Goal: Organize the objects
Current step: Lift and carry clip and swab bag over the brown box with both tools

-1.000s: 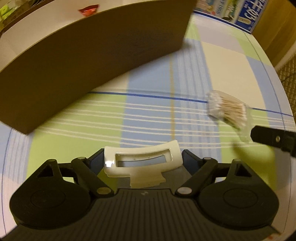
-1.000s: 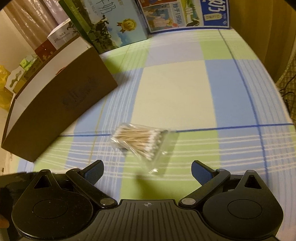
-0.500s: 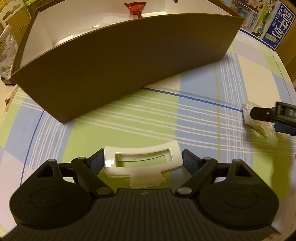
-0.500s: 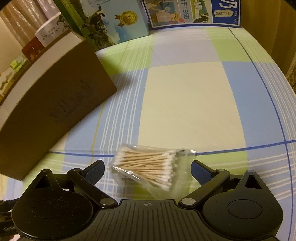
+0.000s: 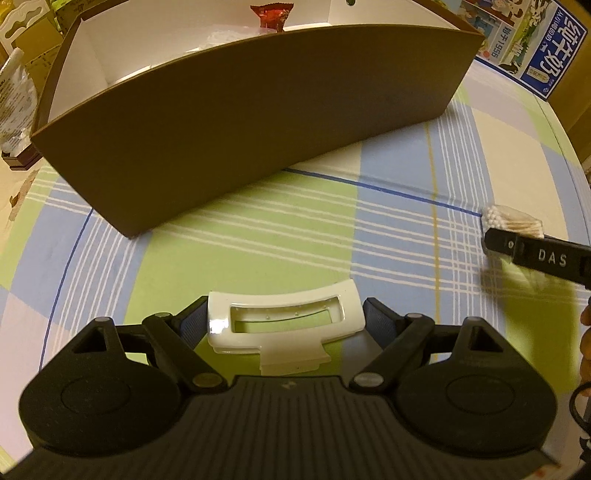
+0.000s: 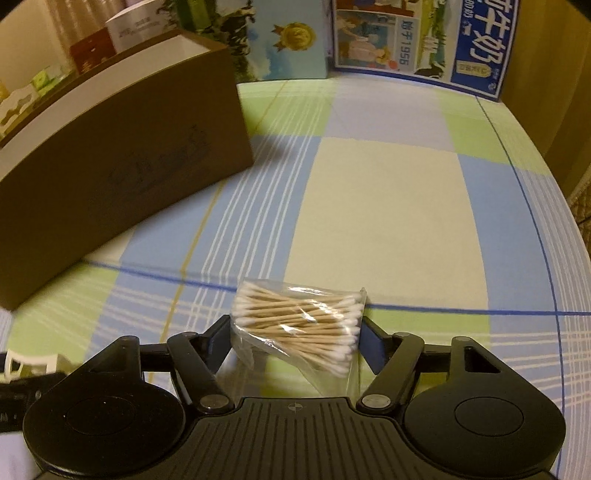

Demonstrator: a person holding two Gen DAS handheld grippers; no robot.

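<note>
My left gripper [image 5: 284, 323] is shut on a white plastic clip [image 5: 280, 299], held just above the plaid tablecloth in front of the long brown box [image 5: 240, 147]. The box is open at the top with a white inside, and a red wrapper [image 5: 271, 14] lies at its far side. In the right wrist view my right gripper [image 6: 295, 334] is shut on a clear bag of cotton swabs [image 6: 299, 321], its blue pads against both ends of the bag. The brown box [image 6: 110, 166] stands to its left. The left wrist view also shows the swab bag [image 5: 513, 221] behind a right finger [image 5: 535, 254].
Blue milk cartons [image 6: 443, 44] and a picture box [image 6: 288, 40] line the table's far edge. Small boxes and packets [image 5: 14, 92] crowd the left beyond the brown box. The tablecloth [image 6: 388, 203] lies open to the right, up to the table's curved edge. A hand [image 5: 585, 347] shows at the right.
The right gripper moved forward over the swab bag and its fingers closed onto it. The left gripper, still holding the clip, swung left and back to face the brown box.
</note>
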